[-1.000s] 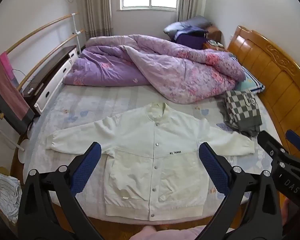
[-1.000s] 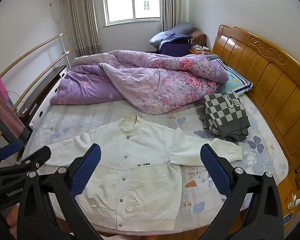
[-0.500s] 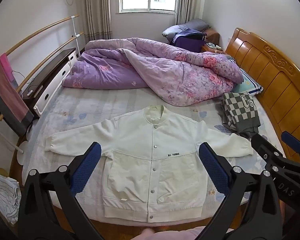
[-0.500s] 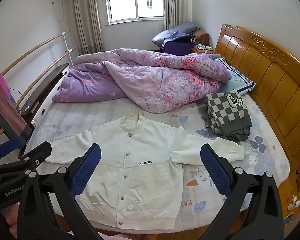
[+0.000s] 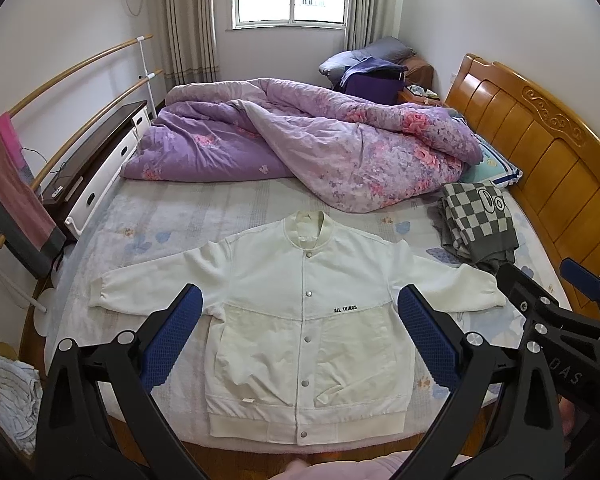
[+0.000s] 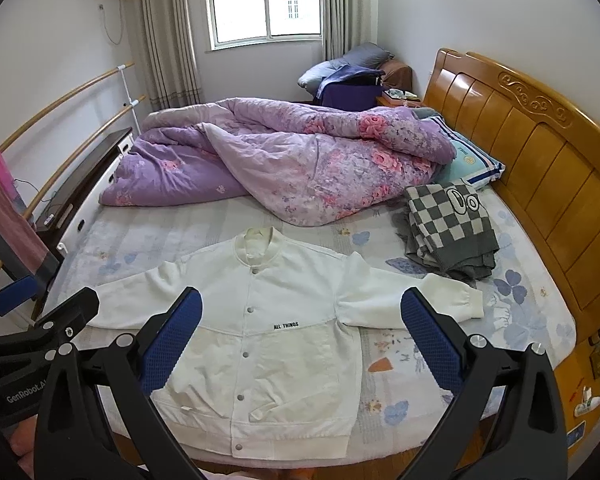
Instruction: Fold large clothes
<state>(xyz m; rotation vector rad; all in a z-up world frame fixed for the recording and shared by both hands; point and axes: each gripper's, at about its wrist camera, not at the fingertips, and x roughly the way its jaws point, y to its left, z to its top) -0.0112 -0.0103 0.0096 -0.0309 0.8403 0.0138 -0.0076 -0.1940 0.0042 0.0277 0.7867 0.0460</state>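
Clearly spread out on the near half of the bed (image 5: 172, 216), a white snap-button jacket (image 5: 300, 320) lies face up and fully fastened, collar toward the window and hem along the mattress's near edge. Both sleeves reach straight out to the sides, and small black lettering reading "ALL THINGS" sits on its chest. The left gripper (image 5: 298, 338) hangs above the jacket's lower half with its blue-padded fingers (image 5: 172, 336) spread wide, holding nothing and well apart from the cloth. The right gripper (image 6: 300, 338) hovers likewise over the jacket, its fingers (image 6: 430, 344) parted just as widely and empty. Each gripper shows at the edge of the other's view: the right one beside the jacket's right cuff, the left one near the left sleeve.

Behind the jacket a purple floral quilt (image 5: 320, 148) is bunched across the far half of the bed. A grey-and-white checkered garment (image 5: 476, 220) lies folded just beyond the right sleeve, near the wooden headboard (image 5: 540, 148), with a blue-striped pillow (image 6: 472, 164) partly tucked under the quilt. A pink and grey towel (image 5: 12, 196) drapes over a wooden rail at the left.
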